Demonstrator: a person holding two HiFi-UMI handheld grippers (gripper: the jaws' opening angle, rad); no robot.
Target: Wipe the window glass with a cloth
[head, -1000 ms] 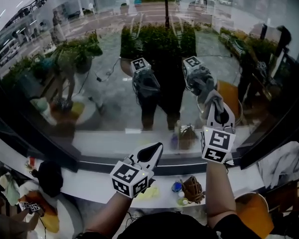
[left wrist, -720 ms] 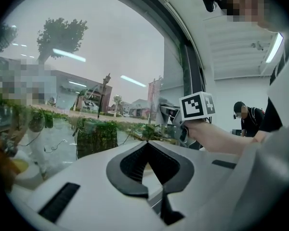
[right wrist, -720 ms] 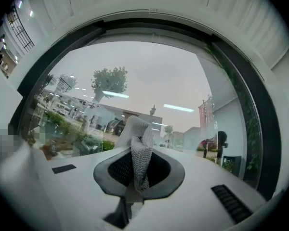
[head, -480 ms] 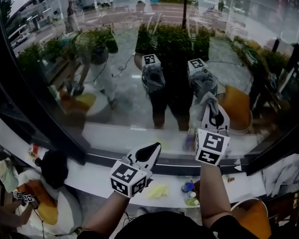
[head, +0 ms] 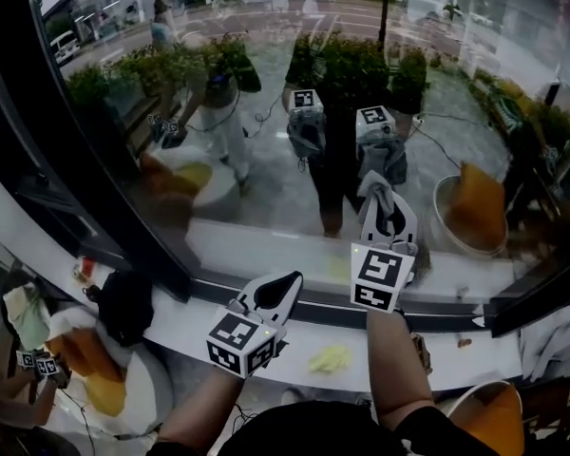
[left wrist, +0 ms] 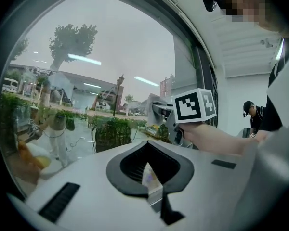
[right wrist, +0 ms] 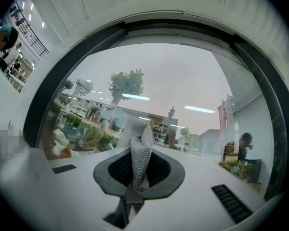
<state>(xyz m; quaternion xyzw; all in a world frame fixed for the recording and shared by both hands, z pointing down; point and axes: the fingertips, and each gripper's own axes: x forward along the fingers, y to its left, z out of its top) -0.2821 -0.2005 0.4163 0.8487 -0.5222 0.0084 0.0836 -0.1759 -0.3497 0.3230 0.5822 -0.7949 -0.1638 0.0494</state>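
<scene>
Right gripper point(head: 389, 218) fingers clamped on cloth point(head: 378, 190); cloth sticks out past the tips along their axis, straight at window glass point(head: 266, 169), apparently touching. Left gripper point(head: 287, 288) clenched empty, lower, farther from the glass.

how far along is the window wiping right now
Done: the cloth is picked up, pinched in the right gripper. In hand: that gripper holds the cloth up against the lower part of the window glass. The left gripper is shut and empty, low by the sill. Left: likely most of the pane; no wiped patch can be told apart.
</scene>
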